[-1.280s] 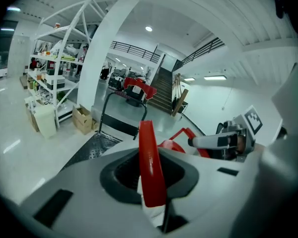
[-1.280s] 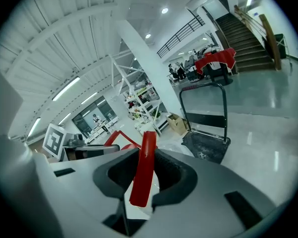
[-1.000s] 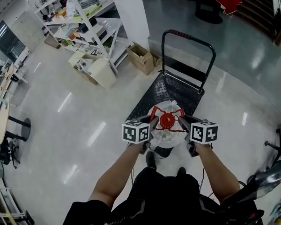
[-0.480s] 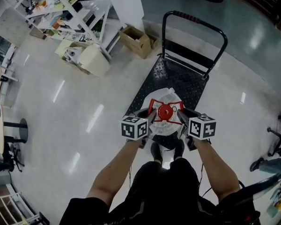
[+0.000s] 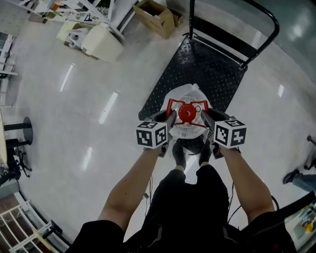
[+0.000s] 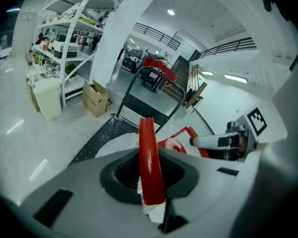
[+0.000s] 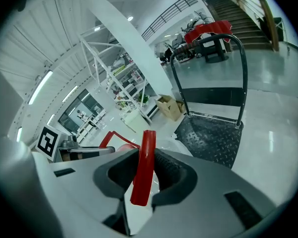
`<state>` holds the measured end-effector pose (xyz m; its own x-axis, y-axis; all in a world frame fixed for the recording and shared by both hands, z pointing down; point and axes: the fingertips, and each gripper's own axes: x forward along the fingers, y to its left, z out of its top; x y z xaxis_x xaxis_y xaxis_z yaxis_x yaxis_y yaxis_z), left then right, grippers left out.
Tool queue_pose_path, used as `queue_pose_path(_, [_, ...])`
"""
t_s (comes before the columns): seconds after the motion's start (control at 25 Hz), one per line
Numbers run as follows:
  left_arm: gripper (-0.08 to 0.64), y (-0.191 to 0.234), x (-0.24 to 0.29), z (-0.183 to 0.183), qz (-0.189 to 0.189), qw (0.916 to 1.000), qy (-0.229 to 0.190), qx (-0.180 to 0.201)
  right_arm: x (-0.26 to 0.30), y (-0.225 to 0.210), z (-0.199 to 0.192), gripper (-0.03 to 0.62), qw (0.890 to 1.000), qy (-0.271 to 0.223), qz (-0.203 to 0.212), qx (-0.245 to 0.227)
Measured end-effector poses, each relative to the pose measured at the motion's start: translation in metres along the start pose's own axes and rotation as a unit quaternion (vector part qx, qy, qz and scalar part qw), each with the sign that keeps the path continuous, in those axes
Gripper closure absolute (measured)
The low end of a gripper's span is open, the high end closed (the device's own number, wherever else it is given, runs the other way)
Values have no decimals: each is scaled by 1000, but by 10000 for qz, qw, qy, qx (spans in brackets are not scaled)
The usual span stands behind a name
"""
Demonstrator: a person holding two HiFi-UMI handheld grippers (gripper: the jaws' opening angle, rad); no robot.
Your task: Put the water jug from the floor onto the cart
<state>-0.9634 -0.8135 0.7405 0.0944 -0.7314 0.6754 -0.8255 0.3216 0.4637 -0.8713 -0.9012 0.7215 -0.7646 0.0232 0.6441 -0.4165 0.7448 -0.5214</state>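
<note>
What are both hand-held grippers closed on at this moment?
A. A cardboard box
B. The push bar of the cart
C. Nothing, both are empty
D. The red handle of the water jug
D: each gripper view shows a strip of the red handle of the water jug clamped between the jaws of the left hand-held gripper and the right hand-held gripper.
</note>
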Motion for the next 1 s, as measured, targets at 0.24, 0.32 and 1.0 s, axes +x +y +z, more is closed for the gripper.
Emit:
queue_pose_path(0.24, [506, 6, 22, -24, 55, 9996, 282, -81, 12, -21, -24, 499, 9995, 270, -102, 152])
queue_pose_path(0.32, [506, 14, 29, -29, 64, 9992, 355, -142, 21, -26, -29, 498, 9991, 359, -119, 176])
queue_pose_path(1.0, [495, 91, 38, -39, 661, 9964, 528, 97, 74, -26, -34, 497, 9980, 591, 33, 232])
